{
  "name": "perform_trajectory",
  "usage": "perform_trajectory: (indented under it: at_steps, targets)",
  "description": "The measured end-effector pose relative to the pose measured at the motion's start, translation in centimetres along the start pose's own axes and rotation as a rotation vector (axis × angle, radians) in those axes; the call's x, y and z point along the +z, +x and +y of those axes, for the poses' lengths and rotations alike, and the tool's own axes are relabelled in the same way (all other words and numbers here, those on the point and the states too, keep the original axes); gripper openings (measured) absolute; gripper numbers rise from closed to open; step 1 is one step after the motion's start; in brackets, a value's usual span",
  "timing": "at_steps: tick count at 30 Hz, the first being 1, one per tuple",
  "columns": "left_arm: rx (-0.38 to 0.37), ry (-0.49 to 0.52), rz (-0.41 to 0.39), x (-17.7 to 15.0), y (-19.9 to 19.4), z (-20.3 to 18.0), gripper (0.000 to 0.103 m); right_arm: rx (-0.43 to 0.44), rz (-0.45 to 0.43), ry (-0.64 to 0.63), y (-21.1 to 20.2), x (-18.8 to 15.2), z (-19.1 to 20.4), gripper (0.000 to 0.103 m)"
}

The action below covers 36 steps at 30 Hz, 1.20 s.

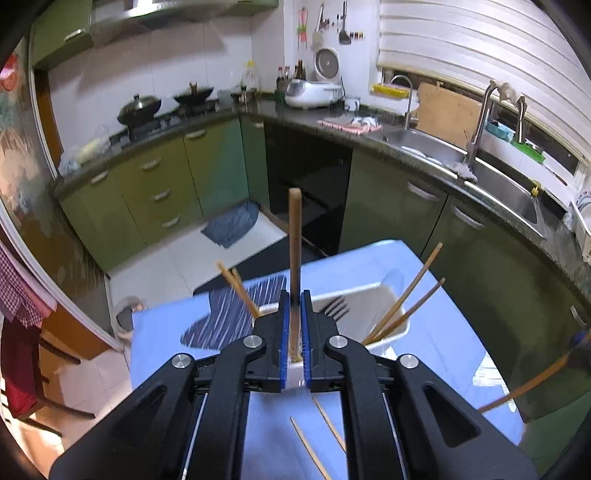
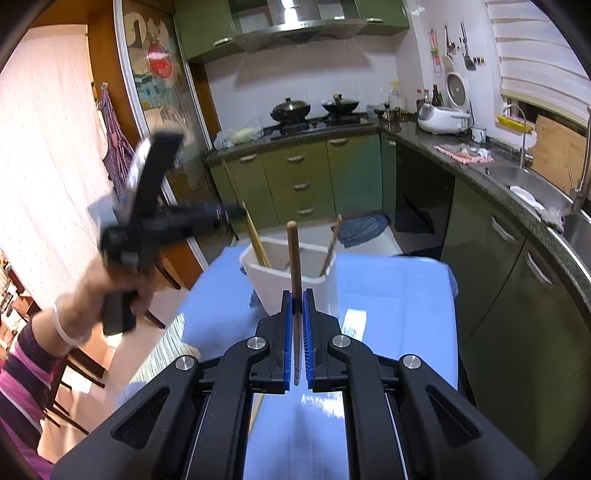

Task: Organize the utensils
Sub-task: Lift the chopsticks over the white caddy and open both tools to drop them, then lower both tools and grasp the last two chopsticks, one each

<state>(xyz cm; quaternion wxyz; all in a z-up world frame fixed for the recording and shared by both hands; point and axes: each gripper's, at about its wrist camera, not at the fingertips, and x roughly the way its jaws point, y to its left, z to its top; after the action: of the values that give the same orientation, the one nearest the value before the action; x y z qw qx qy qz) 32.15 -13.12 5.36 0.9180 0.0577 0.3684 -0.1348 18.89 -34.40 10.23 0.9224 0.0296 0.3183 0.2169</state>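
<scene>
Blue cloth-covered table [image 1: 436, 354] below, smooth and matte. On it, white rectangular plastic utensil bin [image 2: 280, 284] holding slanted bamboo chopsticks [image 1: 402, 306] and a dark fork [image 1: 334, 308]. Left gripper [image 1: 294, 332] clamped on a round brown wooden handle [image 1: 294, 236], upright above the bin. Right gripper [image 2: 297, 332] clamped likewise on another brown wooden utensil [image 2: 293, 254], just short of the bin. Two loose chopsticks [image 1: 317, 439] flat on the cloth.

A home kitchen: green cabinets [image 2: 295, 173] run under a dark stone worktop [image 2: 443, 147], woks [image 2: 290, 109] sit on a gas hob below a steel hood [image 2: 299, 26], a rice cooker [image 2: 443, 118] stands in the far corner, and a steel sink [image 1: 480, 173] lies under the window on the right.
</scene>
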Motion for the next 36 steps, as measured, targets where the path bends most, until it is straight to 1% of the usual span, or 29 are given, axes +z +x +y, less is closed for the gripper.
perform_trajectory:
  at_steps: [1, 2, 3, 4, 8, 11, 13, 15, 18, 20, 23, 26, 27, 28, 29, 32, 35, 36]
  targets:
    - [-0.001, -0.004, -0.002, -0.2, -0.2, 0.3, 0.022, 0.006, -0.009, 0.001, -0.1, 0.6, 0.2, 0.006]
    - [-0.002, -0.01, -0.009, -0.3, -0.6, 0.6, 0.03, 0.013, -0.019, 0.002, -0.1, 1.3, 0.5, 0.006]
    - [-0.002, -0.018, -0.025, -0.4, -1.3, 0.9, 0.041, 0.019, -0.031, 0.002, -0.1, 2.1, 0.7, 0.006]
    - [-0.002, -0.019, -0.041, -0.5, -2.1, 1.1, 0.043, 0.02, -0.051, 0.004, 0.0, 3.3, 0.8, 0.006]
    - [-0.014, -0.016, -0.073, -1.1, -5.1, 1.5, 0.043, 0.016, -0.122, 0.037, 0.7, 7.4, 0.9, 0.006]
    - [-0.018, -0.012, -0.089, -1.8, -6.8, 1.7, 0.043, -0.033, -0.17, 0.065, 2.1, 10.2, 0.4, 0.006]
    - [-0.021, -0.007, -0.085, -2.7, -7.7, 1.6, 0.043, -0.079, -0.173, 0.081, 4.1, 11.5, -0.1, 0.006]
    - [-0.027, 0.002, -0.071, -3.7, -8.1, 1.5, 0.043, -0.105, -0.158, 0.093, 5.9, 12.1, -0.7, 0.006]
    - [-0.039, 0.006, -0.039, -5.3, -8.2, 1.6, 0.043, -0.136, -0.109, 0.111, 9.5, 12.2, -1.8, 0.006]
    - [-0.042, 0.008, -0.021, -6.1, -8.1, 1.7, 0.043, -0.147, -0.068, 0.12, 11.7, 11.5, -2.4, 0.006]
    - [-0.038, 0.004, -0.004, -7.1, -8.1, 1.9, 0.044, -0.148, -0.028, 0.113, 13.6, 10.1, -2.6, 0.007]
    - [-0.032, -0.004, 0.01, -7.7, -8.1, 2.2, 0.044, -0.141, -0.001, 0.097, 14.5, 9.2, -2.5, 0.007]
    - [-0.027, -0.009, 0.012, -7.7, -8.1, 2.4, 0.044, -0.138, -0.002, 0.097, 14.5, 9.1, -2.4, 0.008]
    - [-0.027, -0.014, 0.016, -7.9, -8.1, 2.5, 0.045, -0.133, -0.004, 0.092, 14.3, 9.0, -2.3, 0.015]
    - [-0.025, -0.021, 0.019, -8.0, -8.1, 2.6, 0.045, -0.13, -0.01, 0.089, 13.9, 8.7, -2.1, 0.016]
    - [-0.023, -0.023, 0.032, -8.5, -7.9, 2.5, 0.046, -0.119, -0.038, 0.081, 11.7, 8.0, -1.4, 0.017]
    - [-0.023, -0.027, 0.065, -9.4, -6.9, 2.2, 0.047, -0.1, -0.064, 0.073, 8.7, 6.5, -1.1, 0.017]
    - [-0.022, -0.031, 0.087, -10.0, -6.2, 2.0, 0.047, -0.1, -0.064, 0.069, 7.9, 5.9, -1.0, 0.017]
